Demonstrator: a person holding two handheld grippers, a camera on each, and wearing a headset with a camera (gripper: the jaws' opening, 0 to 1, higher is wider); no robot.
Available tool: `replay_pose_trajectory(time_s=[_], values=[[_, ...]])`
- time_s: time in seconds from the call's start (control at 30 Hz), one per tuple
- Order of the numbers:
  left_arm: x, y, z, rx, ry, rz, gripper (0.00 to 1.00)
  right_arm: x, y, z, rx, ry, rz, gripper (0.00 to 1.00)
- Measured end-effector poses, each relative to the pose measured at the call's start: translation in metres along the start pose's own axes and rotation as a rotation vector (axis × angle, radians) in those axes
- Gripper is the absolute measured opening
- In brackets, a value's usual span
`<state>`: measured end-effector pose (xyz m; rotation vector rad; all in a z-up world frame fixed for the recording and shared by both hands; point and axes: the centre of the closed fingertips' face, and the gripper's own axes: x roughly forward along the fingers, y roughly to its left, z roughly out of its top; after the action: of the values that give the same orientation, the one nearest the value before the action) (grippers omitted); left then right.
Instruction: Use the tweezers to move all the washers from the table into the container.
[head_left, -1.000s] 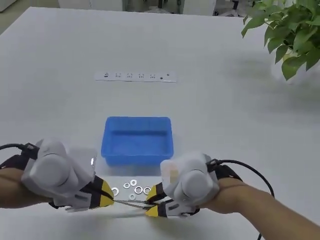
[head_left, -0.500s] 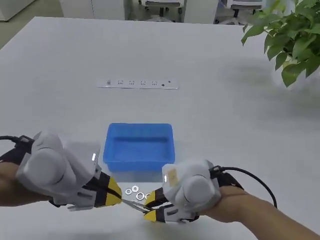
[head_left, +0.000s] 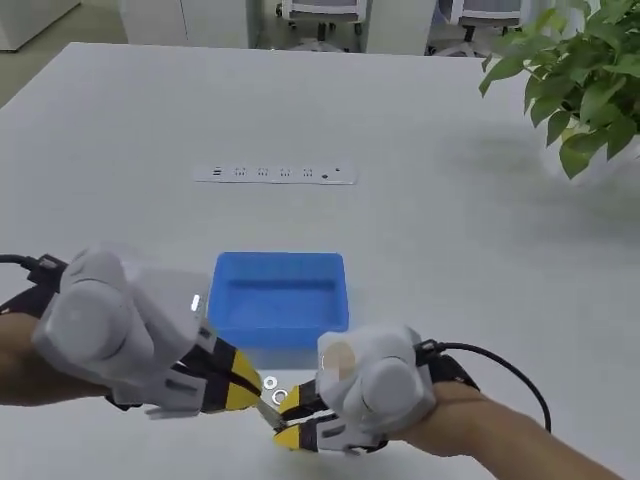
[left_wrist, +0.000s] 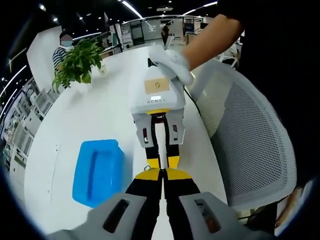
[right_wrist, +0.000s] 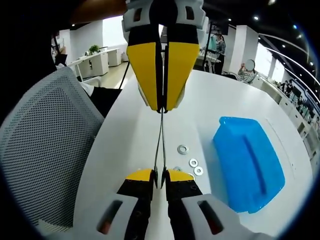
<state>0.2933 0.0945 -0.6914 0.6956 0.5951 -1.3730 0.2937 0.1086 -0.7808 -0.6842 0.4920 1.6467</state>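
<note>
Thin metal tweezers (right_wrist: 161, 140) stretch between my two grippers, each shut on one end. In the head view my left gripper (head_left: 250, 385) comes in from the left and my right gripper (head_left: 288, 428) from the right, their yellow tips close together just above the table. Small silver washers (right_wrist: 183, 149) lie on the white table beside the tweezers; two washers (head_left: 272, 382) peek out between the tips. The blue container (head_left: 280, 295) stands just behind them, with nothing visible inside. The container (left_wrist: 97, 170) sits left of my left gripper (left_wrist: 162, 174).
A white power strip (head_left: 275, 173) lies farther back on the table (head_left: 420, 230). A potted plant (head_left: 580, 70) stands at the far right. A grey mesh chair (right_wrist: 45, 150) is at the table's near edge. Office chairs stand beyond the far edge.
The two grippers have drawn closer together with the tweezers between them and now cover most of the washers. The head camera has tilted, shifting the whole scene down.
</note>
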Motion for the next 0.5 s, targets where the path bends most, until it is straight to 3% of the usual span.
replay_pose_trajectory(time_s=[0.5], values=[[0.008, 0.002, 0.013, -0.013, -0.11, -0.012, 0.05, -0.005, 0.001, -0.003, -0.003, -0.015, -0.018, 0.11]])
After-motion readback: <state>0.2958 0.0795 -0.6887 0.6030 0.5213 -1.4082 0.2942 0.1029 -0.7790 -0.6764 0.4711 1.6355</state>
